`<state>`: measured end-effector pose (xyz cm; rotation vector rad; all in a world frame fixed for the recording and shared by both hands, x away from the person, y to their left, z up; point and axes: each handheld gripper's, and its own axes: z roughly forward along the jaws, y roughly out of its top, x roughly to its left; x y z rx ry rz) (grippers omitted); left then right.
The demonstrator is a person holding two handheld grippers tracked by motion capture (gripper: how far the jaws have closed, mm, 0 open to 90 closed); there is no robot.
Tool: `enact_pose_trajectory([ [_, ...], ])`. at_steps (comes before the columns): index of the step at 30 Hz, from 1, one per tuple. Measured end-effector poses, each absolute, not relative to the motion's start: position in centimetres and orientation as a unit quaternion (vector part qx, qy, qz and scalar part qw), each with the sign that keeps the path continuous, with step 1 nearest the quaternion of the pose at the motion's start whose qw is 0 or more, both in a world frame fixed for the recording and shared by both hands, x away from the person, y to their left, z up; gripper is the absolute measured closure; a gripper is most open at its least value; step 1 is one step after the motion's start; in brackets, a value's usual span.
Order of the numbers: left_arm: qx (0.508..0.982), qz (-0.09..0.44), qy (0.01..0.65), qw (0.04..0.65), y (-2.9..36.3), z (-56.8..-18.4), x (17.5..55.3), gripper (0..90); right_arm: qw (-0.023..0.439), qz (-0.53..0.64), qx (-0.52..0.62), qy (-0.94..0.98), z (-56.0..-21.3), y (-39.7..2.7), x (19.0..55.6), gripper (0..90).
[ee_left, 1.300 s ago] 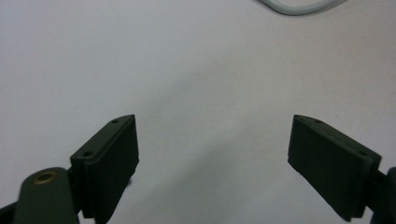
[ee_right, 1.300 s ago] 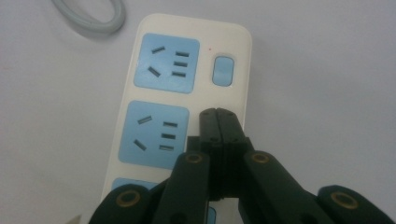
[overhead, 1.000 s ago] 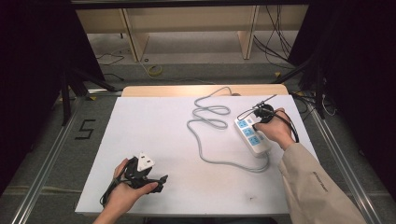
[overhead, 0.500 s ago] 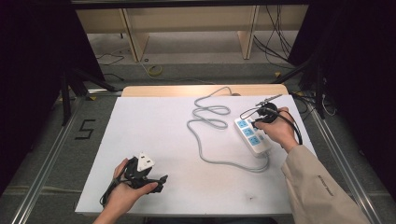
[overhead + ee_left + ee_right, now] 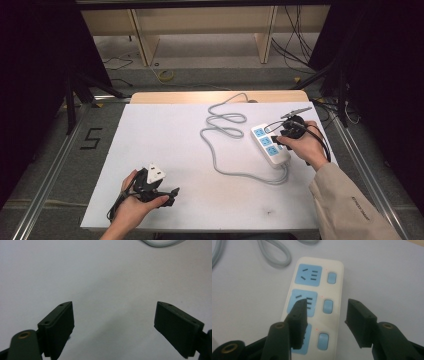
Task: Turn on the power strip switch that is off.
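Observation:
A white power strip (image 5: 270, 145) with three blue sockets lies at the right of the white table (image 5: 165, 140). Its grey cord (image 5: 220, 125) snakes in loops toward the back edge. My right gripper (image 5: 278, 139) hovers over the strip, open. In the right gripper view the strip (image 5: 312, 277) lies below my right gripper (image 5: 327, 311). One jaw is above the middle socket and the other hangs past the strip's switch-side edge. My left gripper (image 5: 172, 192) rests open near the front left, with bare table between its jaws (image 5: 113, 322).
A bend of the cord (image 5: 160, 243) shows far ahead of the left gripper. A wooden strip (image 5: 215, 96) runs along the table's back edge. Shelf legs and loose cables sit on the floor behind. A "5" marking (image 5: 91, 139) is on the floor at left.
The right hand and its gripper have shifted slightly nearer over the power strip. The left gripper has stayed put.

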<state>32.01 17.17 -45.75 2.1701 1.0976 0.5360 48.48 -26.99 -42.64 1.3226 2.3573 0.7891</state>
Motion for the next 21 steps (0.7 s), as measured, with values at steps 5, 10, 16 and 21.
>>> enact_pose_trajectory([
  [5, 0.826, 0.204, 0.418, 0.32, 17.2, -45.8, 32.0, 15.9, 0.158, 0.29, 0.465, 0.821, -42.7, -27.4, 47.7, 46.6],
  [10, 0.826, 0.204, 0.418, 0.318, 17.2, -45.8, 32.0, 15.8, 0.155, 0.307, 0.471, 0.812, -43.0, -27.8, 46.7, 43.5],
  [16, 0.825, 0.204, 0.419, 0.319, 17.2, -45.8, 32.0, 15.8, 0.158, 0.321, 0.464, 0.81, -42.9, -28.0, 45.9, 42.3],
  [21, 0.825, 0.204, 0.419, 0.319, 17.2, -45.8, 32.0, 15.8, 0.158, 0.329, 0.457, 0.812, -42.7, -27.8, 44.9, 41.3],
])
